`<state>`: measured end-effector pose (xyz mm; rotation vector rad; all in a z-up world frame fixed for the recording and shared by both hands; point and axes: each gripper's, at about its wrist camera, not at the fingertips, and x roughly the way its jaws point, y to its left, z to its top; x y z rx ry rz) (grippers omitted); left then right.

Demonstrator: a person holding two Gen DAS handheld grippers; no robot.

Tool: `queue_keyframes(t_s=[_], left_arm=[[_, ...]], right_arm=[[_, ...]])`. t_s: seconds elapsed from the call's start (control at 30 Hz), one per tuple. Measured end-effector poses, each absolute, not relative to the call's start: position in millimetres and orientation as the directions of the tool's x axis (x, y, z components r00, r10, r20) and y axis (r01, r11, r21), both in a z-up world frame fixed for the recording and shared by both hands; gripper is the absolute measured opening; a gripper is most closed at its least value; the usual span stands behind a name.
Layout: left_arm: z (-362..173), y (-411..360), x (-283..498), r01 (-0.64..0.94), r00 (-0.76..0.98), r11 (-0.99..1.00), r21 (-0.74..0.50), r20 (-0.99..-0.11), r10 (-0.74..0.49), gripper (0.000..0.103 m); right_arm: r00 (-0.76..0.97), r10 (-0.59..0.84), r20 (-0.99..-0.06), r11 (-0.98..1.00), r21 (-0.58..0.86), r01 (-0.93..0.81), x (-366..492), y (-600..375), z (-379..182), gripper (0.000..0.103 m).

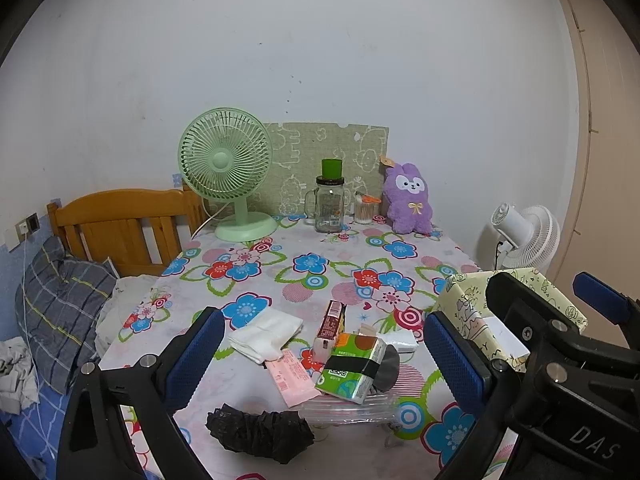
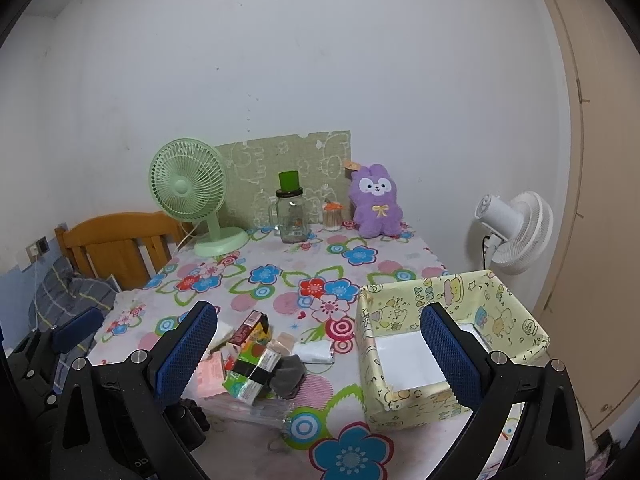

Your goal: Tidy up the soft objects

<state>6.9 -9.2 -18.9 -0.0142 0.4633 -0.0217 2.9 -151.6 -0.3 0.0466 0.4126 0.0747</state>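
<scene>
Both grippers, left gripper (image 1: 324, 356) and right gripper (image 2: 318, 348), level above the table (image 1: 280, 264) (fingers spread wide, nothing held).

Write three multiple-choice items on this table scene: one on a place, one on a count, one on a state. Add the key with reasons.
1. Where does the purple plush rabbit sit?
A. inside the box
B. at the table's far edge, by the wall
C. on the bed

2. How many fans show?
A. one
B. two
C. three

3. What state is the yellow cartoon-print fabric box in?
A. open-topped, nothing visible inside
B. stuffed full
C. tipped over

Key: B, it stands beside the lidded glass jar near the wall; B, a mint-green desk fan and a white fan; A, its bare white bottom shows upright.
</scene>
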Motion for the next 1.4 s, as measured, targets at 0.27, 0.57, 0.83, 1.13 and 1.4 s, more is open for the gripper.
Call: queue_keyframes(t_s=[0.27, 0.57, 0.83, 1.13, 1.4], left_arm=[[-19, -9, 7, 0.018, 0.895, 1.0, -0.019, -0.446, -0.024, 0.1], [-17, -9, 6, 0.01, 0.897, 1.0, -0.01, -0.441, -0.014, 0.101], [-15, -10, 4, 0.031, 0.9, 0.999, -0.009, -0.435, -0.032, 0.1], [-18, 0, 3, 0.027, 0.901, 0.999, -0.025, -0.433, -0.035, 0.1], [-33, 8, 5, 0.032, 0.887, 0.999, -0.04, -0.459, -0.047, 0.095]], right_arm=[[0.917, 0.081, -0.391, 0.996, 0.058, -0.063, 1, -152, 0, 0.103], [0.923, 0.079, -0.376, 0.997, 0.042, -0.068, -2, -149, 1, 0.103], [0.926, 0.08, -0.369, 0.997, 0.039, -0.071, -4, -144, 4, 0.103], [0.921, 0.091, -0.378, 0.995, 0.069, -0.07, -2, -138, 0, 0.102], [0.918, 0.093, -0.385, 0.995, 0.072, -0.07, 1, -130, -12, 0.102]])
